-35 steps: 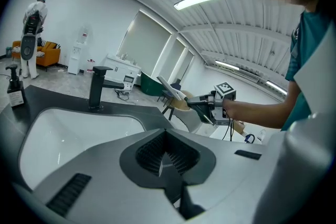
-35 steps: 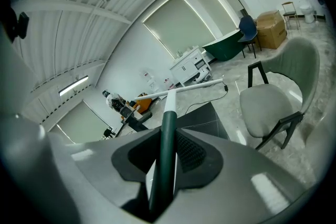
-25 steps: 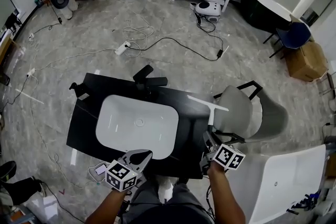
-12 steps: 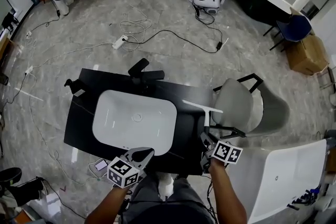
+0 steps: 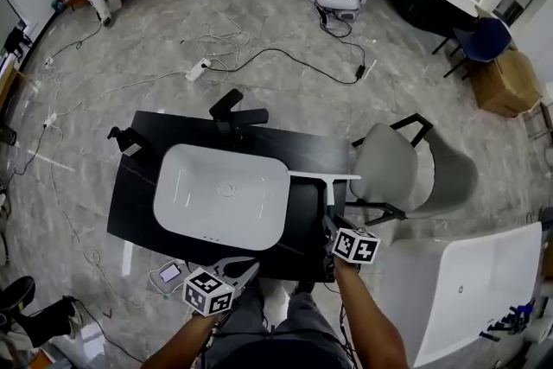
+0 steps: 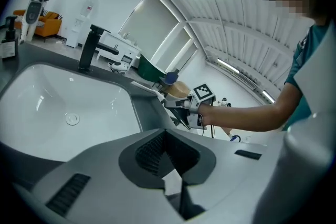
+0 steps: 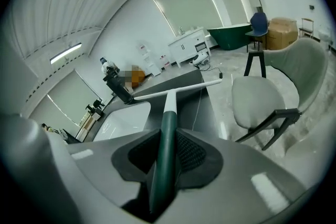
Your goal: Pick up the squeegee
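Note:
The squeegee has a dark green handle (image 7: 166,144), a white neck and a long white blade (image 5: 324,176). My right gripper (image 5: 329,225) is shut on the handle and holds it over the right end of the black counter (image 5: 304,153), blade pointing away from me. In the right gripper view the handle runs up between the jaws (image 7: 167,131) to the blade (image 7: 178,90). My left gripper (image 5: 245,267) hangs just off the counter's front edge, jaws together and nothing in them (image 6: 165,131). The left gripper view shows the right gripper (image 6: 178,113) with the squeegee.
A white sink basin (image 5: 223,194) fills the counter's middle, with a black faucet (image 5: 237,117) behind it and a small dark bottle (image 5: 126,140) at the back left. A grey chair (image 5: 399,174) stands to the right, a white tub (image 5: 454,289) at lower right. Cables cross the floor.
Both grippers have sunk and drawn back toward me. The squeegee came along in the right gripper and its blade now lies more level across the counter's right end.

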Demonstrator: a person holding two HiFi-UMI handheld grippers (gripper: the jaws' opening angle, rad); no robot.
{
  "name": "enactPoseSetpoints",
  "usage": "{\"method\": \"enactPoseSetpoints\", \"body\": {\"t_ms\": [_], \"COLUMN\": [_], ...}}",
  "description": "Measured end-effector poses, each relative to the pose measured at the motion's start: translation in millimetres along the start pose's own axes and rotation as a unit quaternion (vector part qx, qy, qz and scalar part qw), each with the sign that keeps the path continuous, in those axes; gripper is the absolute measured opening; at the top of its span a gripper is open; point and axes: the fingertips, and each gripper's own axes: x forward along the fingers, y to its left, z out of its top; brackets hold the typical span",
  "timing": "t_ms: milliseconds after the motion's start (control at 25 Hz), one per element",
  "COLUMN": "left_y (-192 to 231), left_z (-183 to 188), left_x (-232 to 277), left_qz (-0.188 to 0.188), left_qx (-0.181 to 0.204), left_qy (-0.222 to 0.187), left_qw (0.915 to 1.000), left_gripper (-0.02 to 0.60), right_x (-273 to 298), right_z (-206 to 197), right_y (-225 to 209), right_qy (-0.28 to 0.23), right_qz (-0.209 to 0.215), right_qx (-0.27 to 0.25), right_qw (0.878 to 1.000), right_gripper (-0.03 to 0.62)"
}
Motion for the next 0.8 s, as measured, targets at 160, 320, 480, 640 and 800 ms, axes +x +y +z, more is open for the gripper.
{"method": "enactPoseSetpoints", "body": {"t_ms": [160, 320, 480, 640, 800], "left_y": [-12, -12, -10, -2, 2], "left_z": [-15, -21, -19, -16, -19], "left_x": [-9, -14, -22, -36, -52], "left_qz": [-0.002, -0.003, 0.0, 0.01, 0.022], "left_qx": [0.003, 0.006, 0.006, 0.007, 0.001], "left_qy": [0.002, 0.002, -0.005, -0.01, -0.015], "left_qw": [1.0, 1.0, 1.0, 0.9999, 0.9997], "left_gripper": [0.003, 0.003, 0.003, 0.003, 0.003], "right_x": [6, 22, 43, 65, 75], "right_z": [13, 32, 50, 57, 53], "right_y": [-15, -21, -21, -17, -19], "right_qy": [-0.012, -0.013, -0.002, 0.023, 0.045], "right_qz": [-0.012, -0.016, -0.019, -0.021, -0.021], "right_qx": [-0.039, -0.076, -0.128, -0.182, -0.19], "right_qw": [0.999, 0.997, 0.992, 0.983, 0.98], "right_gripper": [0.101, 0.101, 0.101, 0.101, 0.101]}}
